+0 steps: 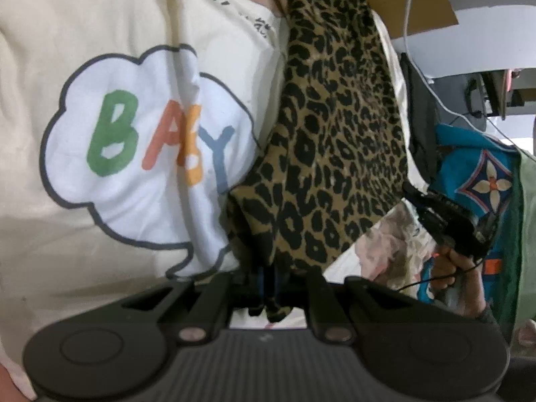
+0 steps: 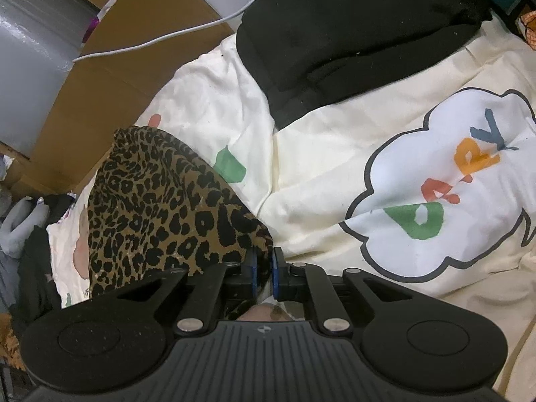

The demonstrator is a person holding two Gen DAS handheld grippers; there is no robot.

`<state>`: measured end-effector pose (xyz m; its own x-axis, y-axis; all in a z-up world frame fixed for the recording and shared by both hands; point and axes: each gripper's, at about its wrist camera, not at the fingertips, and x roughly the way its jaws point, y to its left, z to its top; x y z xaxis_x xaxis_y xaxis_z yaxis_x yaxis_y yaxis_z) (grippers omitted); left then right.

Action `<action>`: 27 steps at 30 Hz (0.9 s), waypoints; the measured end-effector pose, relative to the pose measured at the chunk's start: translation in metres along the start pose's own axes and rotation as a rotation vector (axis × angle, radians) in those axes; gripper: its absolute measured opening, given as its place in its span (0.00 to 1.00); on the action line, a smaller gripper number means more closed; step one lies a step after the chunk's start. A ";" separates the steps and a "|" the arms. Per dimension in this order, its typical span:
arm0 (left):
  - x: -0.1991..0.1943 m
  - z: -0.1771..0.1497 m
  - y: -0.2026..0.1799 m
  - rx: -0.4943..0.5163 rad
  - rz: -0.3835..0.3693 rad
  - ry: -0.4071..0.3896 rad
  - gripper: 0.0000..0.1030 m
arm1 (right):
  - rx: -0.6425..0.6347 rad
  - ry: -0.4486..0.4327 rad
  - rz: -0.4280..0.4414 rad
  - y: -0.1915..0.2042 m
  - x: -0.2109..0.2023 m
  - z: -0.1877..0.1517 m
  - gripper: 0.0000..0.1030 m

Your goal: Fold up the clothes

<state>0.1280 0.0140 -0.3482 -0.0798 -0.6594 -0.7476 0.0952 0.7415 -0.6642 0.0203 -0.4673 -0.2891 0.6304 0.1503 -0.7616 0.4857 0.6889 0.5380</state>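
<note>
Both tools, the left tool (image 1: 268, 284) and right tool (image 2: 264, 268), pinch the spotted leopard-print cloth (image 1: 335, 127) beside the cream cloud-print shirt (image 1: 100, 67), so next lay it flat.

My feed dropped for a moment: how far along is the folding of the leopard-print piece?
Done: nothing looks folded yet. In hand: the left hand-held gripper and right hand-held gripper each pinch the leopard-print garment. Left: folding it, then the cream shirt and black garment.
</note>
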 end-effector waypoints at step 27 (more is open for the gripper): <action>0.008 0.001 0.001 -0.011 0.001 0.006 0.06 | -0.318 0.199 0.168 0.005 0.032 0.043 0.34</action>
<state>0.1282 0.0098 -0.3546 -0.0853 -0.6581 -0.7481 0.0843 0.7434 -0.6635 0.0687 -0.4900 -0.2953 0.5409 0.3923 -0.7440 0.1551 0.8229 0.5466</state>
